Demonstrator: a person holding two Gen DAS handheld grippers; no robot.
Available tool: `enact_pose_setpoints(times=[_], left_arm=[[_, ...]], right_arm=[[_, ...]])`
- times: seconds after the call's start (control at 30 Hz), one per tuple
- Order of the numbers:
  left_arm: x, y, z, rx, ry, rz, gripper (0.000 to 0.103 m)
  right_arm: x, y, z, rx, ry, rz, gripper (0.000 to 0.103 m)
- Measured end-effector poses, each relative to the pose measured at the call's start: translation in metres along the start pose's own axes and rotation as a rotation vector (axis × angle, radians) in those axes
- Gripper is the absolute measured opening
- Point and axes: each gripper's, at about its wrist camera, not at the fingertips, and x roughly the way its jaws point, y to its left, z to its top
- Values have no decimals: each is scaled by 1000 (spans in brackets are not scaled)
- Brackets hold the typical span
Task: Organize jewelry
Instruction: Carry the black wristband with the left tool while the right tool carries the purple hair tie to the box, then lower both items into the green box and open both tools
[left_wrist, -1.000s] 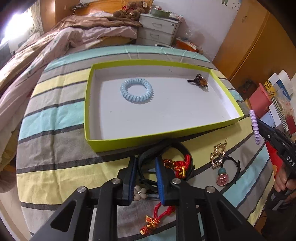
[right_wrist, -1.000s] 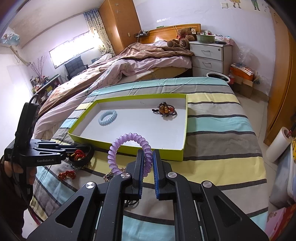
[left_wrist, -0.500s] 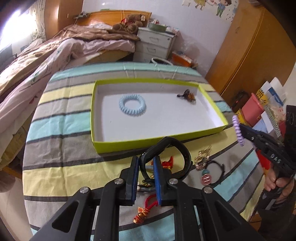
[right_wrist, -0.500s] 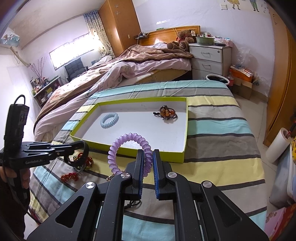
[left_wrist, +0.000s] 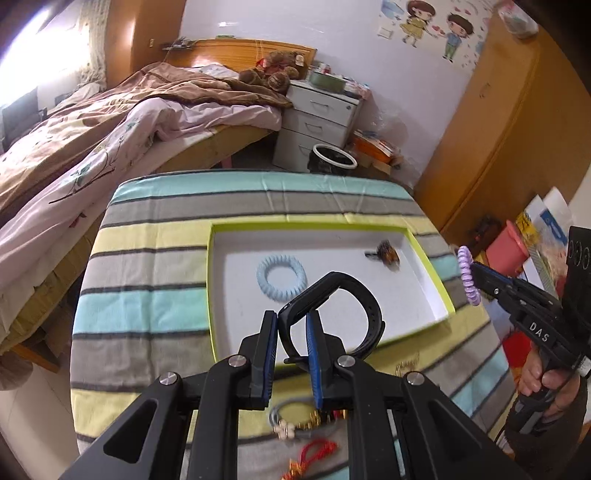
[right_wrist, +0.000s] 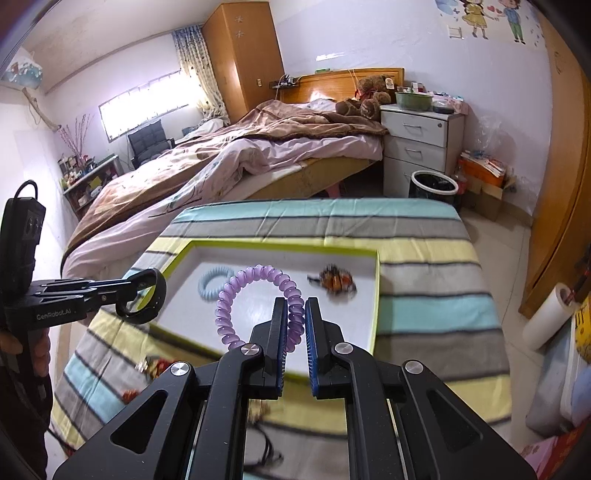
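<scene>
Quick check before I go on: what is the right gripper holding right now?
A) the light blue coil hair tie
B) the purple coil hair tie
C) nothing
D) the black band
B: in the right wrist view the right gripper is clamped on the purple coil hair tie, while the light blue coil hair tie lies in the green-rimmed tray.

Unmade bed (right_wrist: 236, 162) with pink and brown covers along the far wall, teddy bears (right_wrist: 364, 99) at its wooden headboard. White drawer unit (right_wrist: 419, 142) just beside it, black bin (right_wrist: 434, 186) on the floor in front. Tall wooden wardrobe (right_wrist: 242, 55) by the curtained window (right_wrist: 147, 110); cartoon wall stickers (left_wrist: 430, 27) above.
</scene>
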Motion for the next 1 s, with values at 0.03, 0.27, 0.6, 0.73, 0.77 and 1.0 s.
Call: enact_pose_setpoints(times=[0.03,0.27,0.6,0.73,0.77,1.0], left_arm=[[3,1,3,5,-1,15,16],[33,9,10,-12,44,43,16],[68,23,8,-42,109,49,16],[77,25,3,-47,131,63,16],[77,25,3,-45,128,64,16],[80,24,4,-36,137,70,16]], right_arm=[[5,1,3,-6,3,-7,10],[60,2,26,1,80,-19,10],[120,10,28,-31,185,-26,10],[130,14,27,-46,206,-29,10],[132,15,26,-53,213,-33,10],[146,19,24,-90,249,-53,10]])
